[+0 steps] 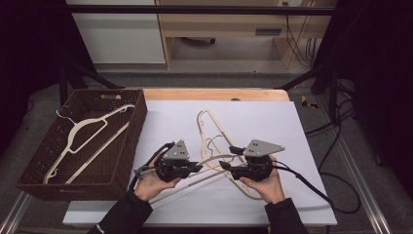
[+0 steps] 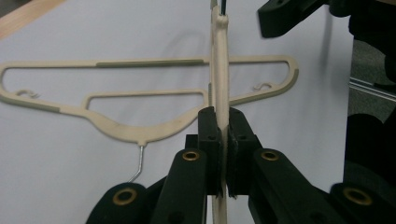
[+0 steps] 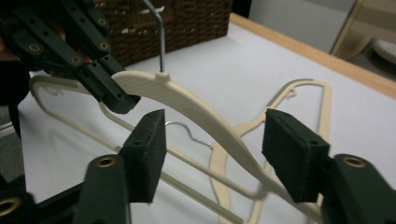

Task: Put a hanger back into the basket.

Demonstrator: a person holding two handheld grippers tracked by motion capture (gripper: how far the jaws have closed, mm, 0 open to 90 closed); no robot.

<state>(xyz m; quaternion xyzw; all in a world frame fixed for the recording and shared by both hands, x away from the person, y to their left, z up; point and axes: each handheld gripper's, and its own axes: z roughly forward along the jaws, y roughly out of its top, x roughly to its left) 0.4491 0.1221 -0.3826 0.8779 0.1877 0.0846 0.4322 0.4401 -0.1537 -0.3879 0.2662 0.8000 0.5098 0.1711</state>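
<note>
cream plastic, lifted off the sheet: the raised hanger sits at lower centre of the high view, and my left claw is clamped on its curved shoulder, close beside the neck where the wire hook rises. in the left claw view the pads are together on the plastic, the hanger standing edge-on and running straight up the frame from the jaws. my right claw stands apart, its pads either side of the same shoulder without pressing on it, so the left claw alone carries the weight as i read it.

the hanger's long axis runs roughly left to right across the lower middle of the high view, between my two hands. the wicker basket lies at the left of that view, on the side of the left claw, which is the nearer one; one hanger in the basket already lies slantwise inside. my guess is the next move swings leftward, over the basket's near right wall.

a second loose hanger lies flat on the white sheet covering the tabletop, just under and behind the raised one, close enough that a trailing arm could snag it. room to the left is open above the basket rim; the right claw would want to draw clear toward lower right.
</note>
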